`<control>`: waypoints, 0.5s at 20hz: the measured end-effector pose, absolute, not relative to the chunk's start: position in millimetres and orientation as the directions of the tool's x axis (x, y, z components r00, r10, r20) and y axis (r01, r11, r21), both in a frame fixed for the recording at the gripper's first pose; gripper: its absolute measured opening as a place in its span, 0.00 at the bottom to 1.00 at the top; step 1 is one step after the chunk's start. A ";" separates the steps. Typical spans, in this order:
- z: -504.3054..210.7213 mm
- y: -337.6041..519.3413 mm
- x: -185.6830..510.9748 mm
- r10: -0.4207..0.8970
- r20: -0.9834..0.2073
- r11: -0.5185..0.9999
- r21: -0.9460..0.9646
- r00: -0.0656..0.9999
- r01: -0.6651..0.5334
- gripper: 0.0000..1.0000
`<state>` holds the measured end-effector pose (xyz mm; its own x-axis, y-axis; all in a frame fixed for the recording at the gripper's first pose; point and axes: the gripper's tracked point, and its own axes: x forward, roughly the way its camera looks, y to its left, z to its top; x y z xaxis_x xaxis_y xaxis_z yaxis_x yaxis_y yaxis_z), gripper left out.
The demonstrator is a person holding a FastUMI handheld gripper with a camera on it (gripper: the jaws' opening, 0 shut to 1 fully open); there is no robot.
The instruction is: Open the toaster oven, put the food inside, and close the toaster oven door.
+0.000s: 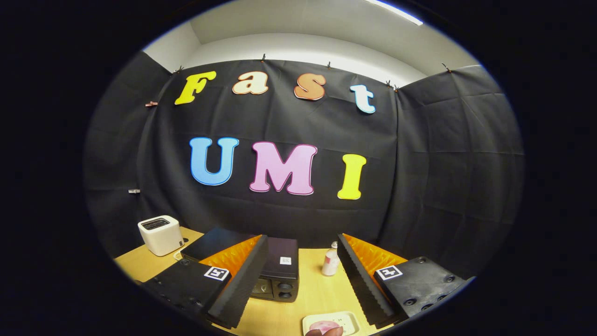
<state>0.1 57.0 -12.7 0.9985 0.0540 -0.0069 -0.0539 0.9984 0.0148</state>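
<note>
My gripper (pixel 303 275) is open, held above the wooden table (pixel 317 294), with nothing between its fingers. A black toaster oven (pixel 280 268) stands on the table just ahead, partly hidden behind the left finger (pixel 242 280); its knobs face me and its door looks closed. Below and between the fingers lies a small pale plate (pixel 347 319) carrying a pink piece of food (pixel 324 325). A fingertip of a person's hand (pixel 326 332) touches the near side of the food.
A white box-shaped appliance (pixel 161 234) sits at the table's far left. A small white bottle (pixel 330 261) stands beside the right finger, right of the oven. Black cloth walls close the booth behind and on both sides.
</note>
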 end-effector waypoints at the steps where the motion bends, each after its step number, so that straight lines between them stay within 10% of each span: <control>1: -14.9 66.4 2.4 0.066 -0.006 0.998 0.016 0.998 -0.066 0.97; 10: -33.7 157.9 30.7 0.147 -0.018 0.988 0.059 0.989 -0.145 0.97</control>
